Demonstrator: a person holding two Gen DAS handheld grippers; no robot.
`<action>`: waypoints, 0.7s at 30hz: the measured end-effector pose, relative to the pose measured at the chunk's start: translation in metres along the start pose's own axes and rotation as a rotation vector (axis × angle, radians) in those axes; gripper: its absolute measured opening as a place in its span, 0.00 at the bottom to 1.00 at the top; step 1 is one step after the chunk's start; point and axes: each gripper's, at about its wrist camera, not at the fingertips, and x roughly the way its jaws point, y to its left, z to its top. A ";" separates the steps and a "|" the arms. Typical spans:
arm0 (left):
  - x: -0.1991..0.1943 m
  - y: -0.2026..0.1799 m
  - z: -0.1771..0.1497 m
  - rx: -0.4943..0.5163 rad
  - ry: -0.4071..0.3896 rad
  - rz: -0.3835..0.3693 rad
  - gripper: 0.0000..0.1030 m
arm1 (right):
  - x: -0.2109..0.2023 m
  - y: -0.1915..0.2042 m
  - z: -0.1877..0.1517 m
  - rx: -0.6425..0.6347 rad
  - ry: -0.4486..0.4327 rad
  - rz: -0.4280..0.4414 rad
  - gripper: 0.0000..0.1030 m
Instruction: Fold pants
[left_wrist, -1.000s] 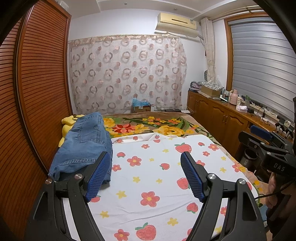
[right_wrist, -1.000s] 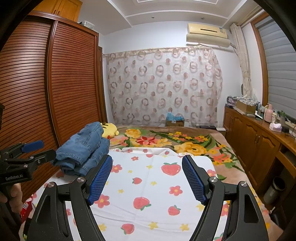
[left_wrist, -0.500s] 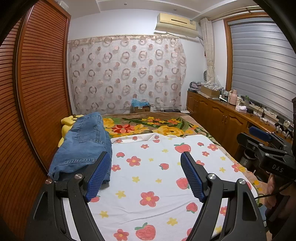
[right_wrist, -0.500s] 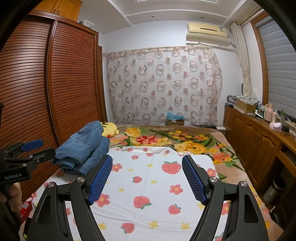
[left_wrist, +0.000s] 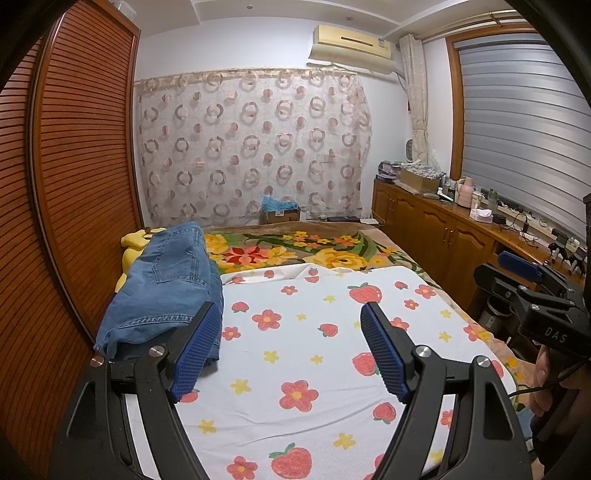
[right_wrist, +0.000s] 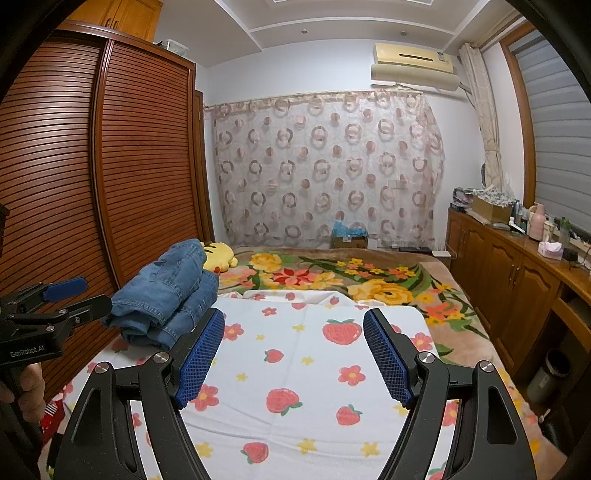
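Folded blue denim pants (left_wrist: 168, 286) lie in a thick, layered bundle at the left edge of the strawberry-print sheet (left_wrist: 306, 354), hems facing the near end.

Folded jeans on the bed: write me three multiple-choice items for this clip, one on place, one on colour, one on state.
1. Where do the folded jeans lie?
A. on the cabinet
B. at the bed's wardrobe-side edge
C. on the floor

2. What colour is the plush toy behind them?
A. yellow
B. green
C. purple

3. How does the left hand-held gripper stand?
A. shut on the jeans
B. shut, empty
C. open, empty

Answers: 1 B, the jeans rest on the strawberry-print sheet beside the slatted wardrobe. 2 A, the plush shows yellow. 3 C, its blue pads stand wide apart with only sheet between them.
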 end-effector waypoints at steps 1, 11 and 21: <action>0.000 0.000 0.000 -0.001 0.001 -0.002 0.77 | 0.000 0.000 0.000 0.000 0.001 0.000 0.77; 0.000 0.000 0.002 0.001 -0.001 -0.002 0.77 | 0.000 -0.001 -0.001 0.002 0.007 -0.001 0.77; 0.000 0.000 0.002 0.000 0.000 -0.003 0.77 | 0.000 -0.001 -0.001 0.003 0.008 -0.001 0.77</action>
